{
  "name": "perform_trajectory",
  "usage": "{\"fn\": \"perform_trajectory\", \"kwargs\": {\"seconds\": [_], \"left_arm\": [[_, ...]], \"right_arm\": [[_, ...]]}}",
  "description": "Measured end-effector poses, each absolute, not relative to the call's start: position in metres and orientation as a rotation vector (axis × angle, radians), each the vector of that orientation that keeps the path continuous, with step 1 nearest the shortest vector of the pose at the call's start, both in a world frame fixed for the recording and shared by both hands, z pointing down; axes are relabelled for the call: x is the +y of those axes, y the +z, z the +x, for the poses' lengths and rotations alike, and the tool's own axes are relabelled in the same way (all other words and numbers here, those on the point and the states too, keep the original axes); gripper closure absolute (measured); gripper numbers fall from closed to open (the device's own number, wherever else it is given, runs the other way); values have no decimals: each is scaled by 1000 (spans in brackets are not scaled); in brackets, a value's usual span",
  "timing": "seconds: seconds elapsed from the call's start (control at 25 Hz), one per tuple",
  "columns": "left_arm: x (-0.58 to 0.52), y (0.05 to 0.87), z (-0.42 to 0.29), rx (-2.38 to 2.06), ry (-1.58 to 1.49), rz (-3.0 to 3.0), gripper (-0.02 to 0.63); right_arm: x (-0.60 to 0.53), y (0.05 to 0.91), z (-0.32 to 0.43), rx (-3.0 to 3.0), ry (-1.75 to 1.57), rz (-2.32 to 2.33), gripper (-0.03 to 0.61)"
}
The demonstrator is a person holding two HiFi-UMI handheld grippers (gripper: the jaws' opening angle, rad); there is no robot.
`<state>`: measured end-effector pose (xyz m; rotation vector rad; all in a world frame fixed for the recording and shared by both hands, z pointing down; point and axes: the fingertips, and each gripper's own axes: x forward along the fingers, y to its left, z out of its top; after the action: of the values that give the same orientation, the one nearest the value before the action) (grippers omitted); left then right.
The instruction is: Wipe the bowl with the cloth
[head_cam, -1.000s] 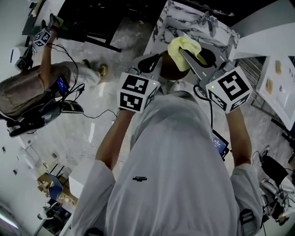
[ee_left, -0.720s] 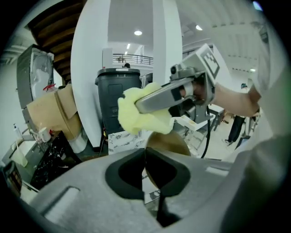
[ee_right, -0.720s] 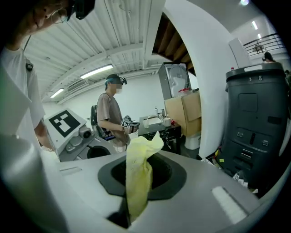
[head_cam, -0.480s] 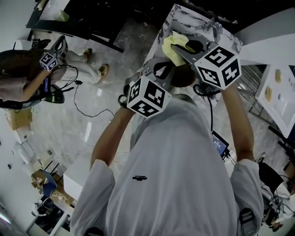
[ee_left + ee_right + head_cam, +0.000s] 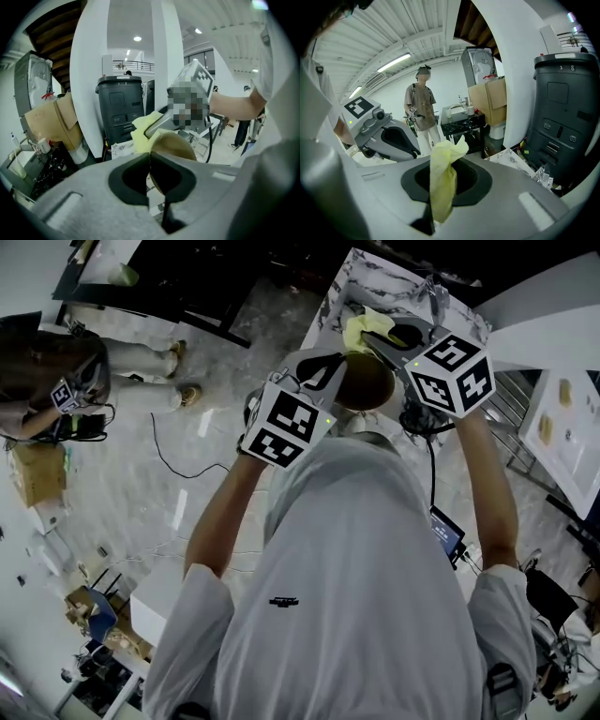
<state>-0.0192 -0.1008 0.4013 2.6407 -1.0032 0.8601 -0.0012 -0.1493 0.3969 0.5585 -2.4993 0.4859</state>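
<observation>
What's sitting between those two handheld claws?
A brown bowl, pinched by the left gripper; the right gripper holds a yellow cloth beside it. Head view shows it.

No text, no. or brand can be read. The left cube (image 5: 286, 423) and right cube (image 5: 452, 373) carry only b/w square patterns. The print (image 5: 284, 602) on the shirt (image 5: 375, 549) is too small to read.
</observation>
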Motion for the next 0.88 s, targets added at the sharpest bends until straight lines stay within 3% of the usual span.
{"fn": "perform_trajectory", "kwargs": {"seconds": [0.88], "left_arm": [[-143,395,-59,-1177,489,2338,598]], "right_arm": [[-156,403,39,-2498,546,739,535]]}}
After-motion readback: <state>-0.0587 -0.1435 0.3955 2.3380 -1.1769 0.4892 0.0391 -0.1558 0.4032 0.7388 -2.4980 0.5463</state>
